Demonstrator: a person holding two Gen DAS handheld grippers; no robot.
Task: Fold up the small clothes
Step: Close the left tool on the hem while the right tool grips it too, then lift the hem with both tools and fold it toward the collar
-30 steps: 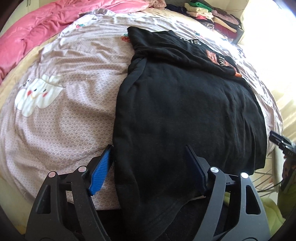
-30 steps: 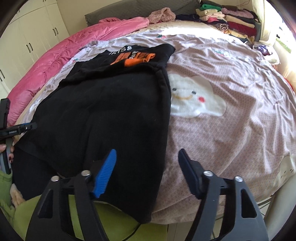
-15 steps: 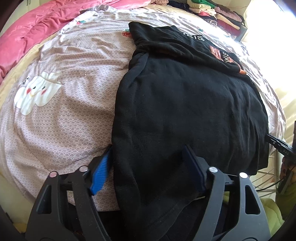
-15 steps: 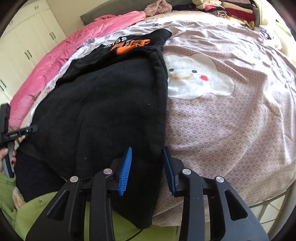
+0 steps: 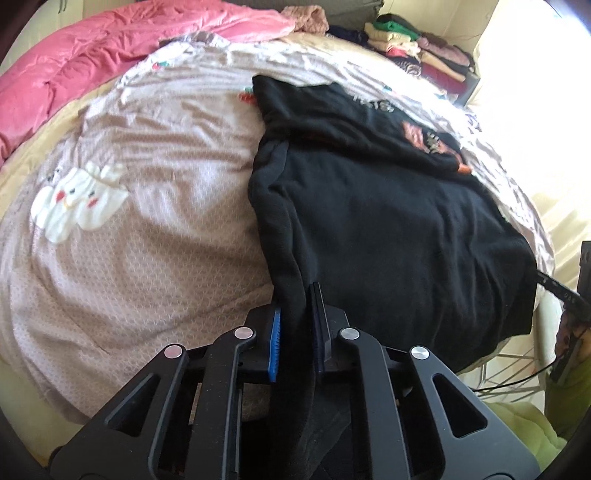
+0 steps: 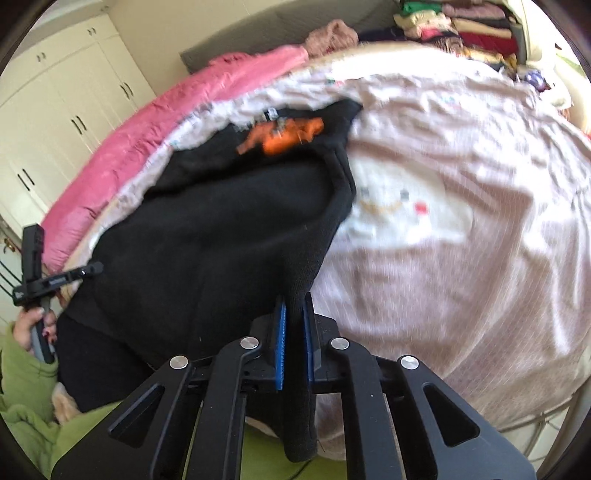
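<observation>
Black fleece garment, left wrist view: black top (image 5: 388, 221) lies spread on the bed (image 5: 147, 229), near hem hanging over the near edge; far part already turned over, orange print showing.
Left tongs (image 5: 295, 332): closed on the top's left near edge, a ridge of cloth pinched between the blue pads.
Progress: one fold at the far end looks made; near corners gripped, main fold not yet made, by my reading.
Surroundings: pink quilt (image 5: 110, 55) along the far left; stack of folded clothes (image 5: 417, 51) at the far right corner; white cloud print (image 5: 77, 199) on the bedcover to the left, well apart from the top.
Obstacles: none on the top itself; bedcover is wrinkled.

Right wrist view, garment: same top (image 6: 221, 236) on the left half of the bed (image 6: 461, 258), orange print (image 6: 284, 133) at the far end.
Right tongs (image 6: 293, 332): closed on the top's right near edge, cloth clamped between the pads and hanging below them.
Left device: seen at the far left (image 6: 55, 280), held in a hand (image 6: 33, 325).
Surroundings: white wardrobe (image 6: 55, 122) beyond the quilt (image 6: 166, 133); clothes stack (image 6: 461, 26) far right.
Left to do: carry the near hem over toward the far end, then flatten; likely a further fold.
Risk: thick fleece may sag between the two grips.
</observation>
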